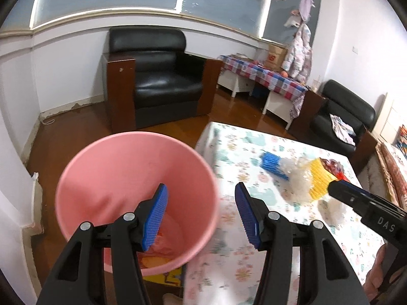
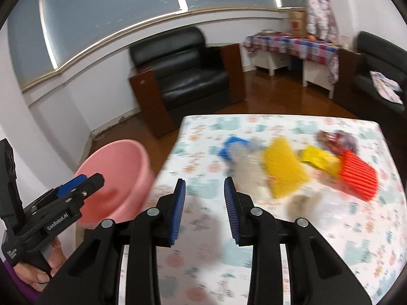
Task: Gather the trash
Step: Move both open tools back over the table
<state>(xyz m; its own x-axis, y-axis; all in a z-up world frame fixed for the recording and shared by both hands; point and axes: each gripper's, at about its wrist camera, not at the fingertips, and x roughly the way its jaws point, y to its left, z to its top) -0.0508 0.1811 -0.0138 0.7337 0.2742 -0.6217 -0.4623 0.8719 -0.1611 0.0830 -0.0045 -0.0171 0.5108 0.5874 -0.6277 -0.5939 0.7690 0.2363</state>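
Note:
A pink bin [image 1: 132, 190] stands on the floor left of the table, with some trash at its bottom; it also shows in the right wrist view [image 2: 114, 178]. My left gripper [image 1: 201, 216] is open and empty, over the bin's right rim. On the flowered tablecloth [image 1: 254, 228] lie a blue ribbed piece [image 2: 234, 145], a yellow ribbed piece [image 2: 282, 170], a red ribbed piece [image 2: 358, 178], clear crumpled plastic [image 1: 297, 178] and a colourful wrapper [image 2: 335, 137]. My right gripper [image 2: 204, 211] is open and empty above the table, short of the trash. The right wrist view is blurred.
A black armchair [image 1: 157, 76] stands behind the bin by the wall. A side table with a checked cloth [image 1: 264, 73] is at the back right. A second black armchair [image 1: 343, 117] stands beyond the table.

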